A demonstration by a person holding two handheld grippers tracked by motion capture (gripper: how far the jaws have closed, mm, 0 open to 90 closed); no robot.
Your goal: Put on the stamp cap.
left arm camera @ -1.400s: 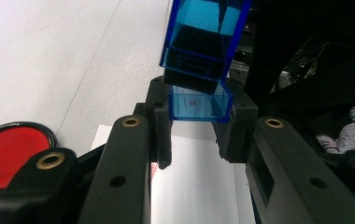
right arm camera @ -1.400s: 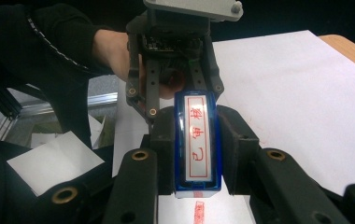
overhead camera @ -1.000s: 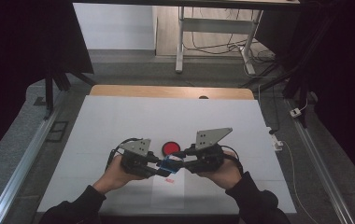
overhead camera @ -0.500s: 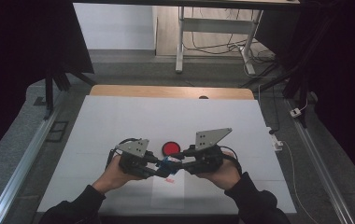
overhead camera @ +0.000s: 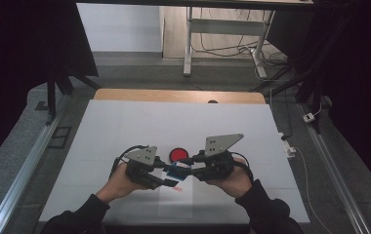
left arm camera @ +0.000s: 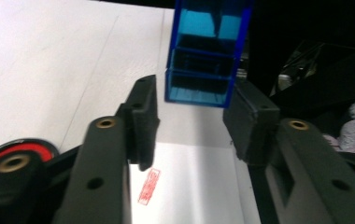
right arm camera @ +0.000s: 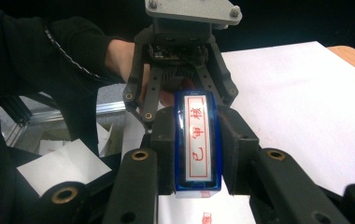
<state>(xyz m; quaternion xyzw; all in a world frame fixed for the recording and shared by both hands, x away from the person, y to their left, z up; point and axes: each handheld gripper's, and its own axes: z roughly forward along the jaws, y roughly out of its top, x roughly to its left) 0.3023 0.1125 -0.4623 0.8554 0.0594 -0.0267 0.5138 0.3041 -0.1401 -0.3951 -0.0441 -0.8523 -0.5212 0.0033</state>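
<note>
- The left gripper had just been opening; in its own view its black ribbed fingers stood apart on either side of the translucent blue plastic stamp, no longer pressing it, while both hands sat as in the earlier frames.
- That suggested a handover: the stamp now hung from the right gripper alone, whose fingers were clamped narrow on its long sides.
- The stamp sat low centre in the high view, between the two grippers, above the white tabletop.
- Its white face with a red frame and red characters looked smooth and glossy; the body was boxy, hollow and ribbed inside.
- A red stamped mark lay on the white paper sheet below.
- A round red-and-black ink pad rested just beyond the grippers.
</note>
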